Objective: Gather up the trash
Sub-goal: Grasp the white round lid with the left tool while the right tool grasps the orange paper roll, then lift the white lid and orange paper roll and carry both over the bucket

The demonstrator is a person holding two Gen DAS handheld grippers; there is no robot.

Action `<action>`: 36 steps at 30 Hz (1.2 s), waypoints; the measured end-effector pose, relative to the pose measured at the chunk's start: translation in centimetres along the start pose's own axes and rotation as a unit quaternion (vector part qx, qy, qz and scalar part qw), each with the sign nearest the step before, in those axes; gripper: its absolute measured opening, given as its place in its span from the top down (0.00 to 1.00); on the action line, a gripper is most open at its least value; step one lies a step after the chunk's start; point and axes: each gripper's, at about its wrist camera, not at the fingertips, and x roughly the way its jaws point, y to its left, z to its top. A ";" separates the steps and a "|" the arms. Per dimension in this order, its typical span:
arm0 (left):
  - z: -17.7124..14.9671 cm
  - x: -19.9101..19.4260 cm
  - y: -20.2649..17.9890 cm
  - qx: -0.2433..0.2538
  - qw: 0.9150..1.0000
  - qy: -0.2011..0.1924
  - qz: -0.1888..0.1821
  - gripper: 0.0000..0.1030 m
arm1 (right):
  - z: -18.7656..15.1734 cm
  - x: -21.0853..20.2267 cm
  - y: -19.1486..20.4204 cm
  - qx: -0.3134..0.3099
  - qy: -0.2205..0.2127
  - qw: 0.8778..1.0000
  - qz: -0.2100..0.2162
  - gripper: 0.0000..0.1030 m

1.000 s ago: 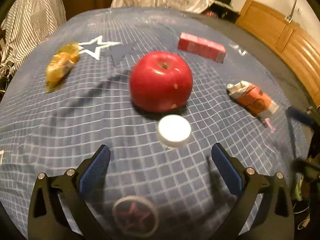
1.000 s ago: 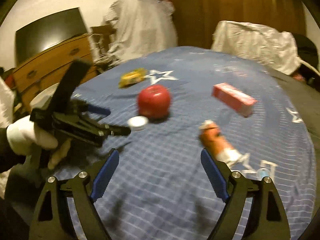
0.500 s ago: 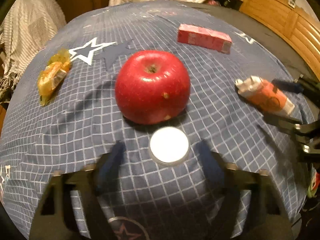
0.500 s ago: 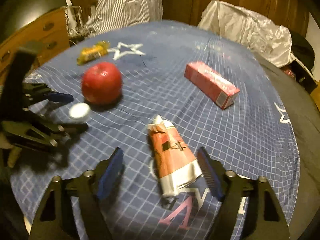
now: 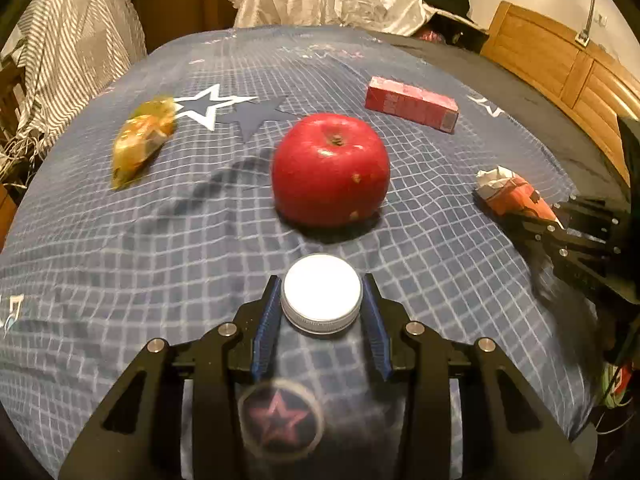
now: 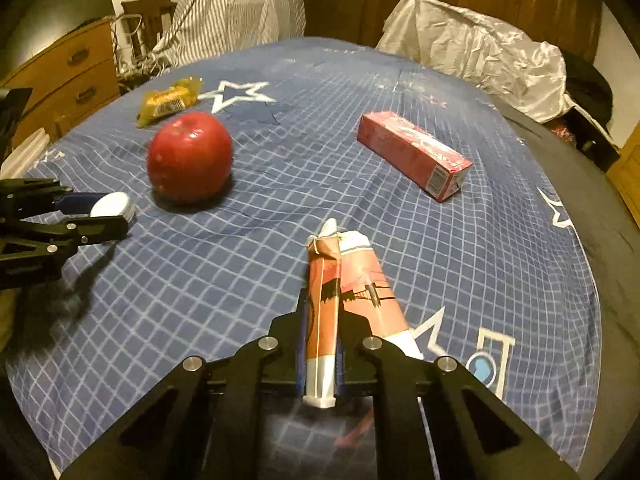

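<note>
**Both grippers have closed on a piece of trash**

We hold two things at once. Our left gripper (image 5: 322,312) has its blue pads pressed on both sides of the white cap (image 5: 321,293), which lies flat on the blue checked cloth (image 5: 120,264) at 6 o'clock from the red apple (image 5: 331,169), near it but not touching. We judge the grip is on the metal rim because the cap is low and round, so only the sides offer a hold.

Our right gripper (image 6: 320,344) pinches the crumpled orange carton (image 6: 344,292) along its length; the carton is squeezed narrow between the pads, and its torn white top points to 12 o'clock. It looks soft and flattened, so it gives under pressure.

The yellow wrapper (image 5: 142,144) at 10 o'clock and the red box (image 5: 412,103) at 1 o'clock from the apple lie apart and untouched. We judge these remain to collect.
</note>
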 end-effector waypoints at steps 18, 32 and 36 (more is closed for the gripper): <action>-2.8 -11.7 2.6 -0.015 0.990 -0.138 0.032 0.62 | -2.8 -15.0 7.0 0.100 -0.191 0.976 -0.032 0.89; -3.1 -18.8 -1.1 0.019 0.970 -0.243 0.023 0.62 | -3.5 -24.6 10.1 0.104 -0.271 0.954 -0.080 0.89; -3.2 -19.3 -1.3 0.021 0.969 -0.245 0.021 0.62 | -3.4 -25.2 10.4 0.104 -0.271 0.954 -0.080 0.89</action>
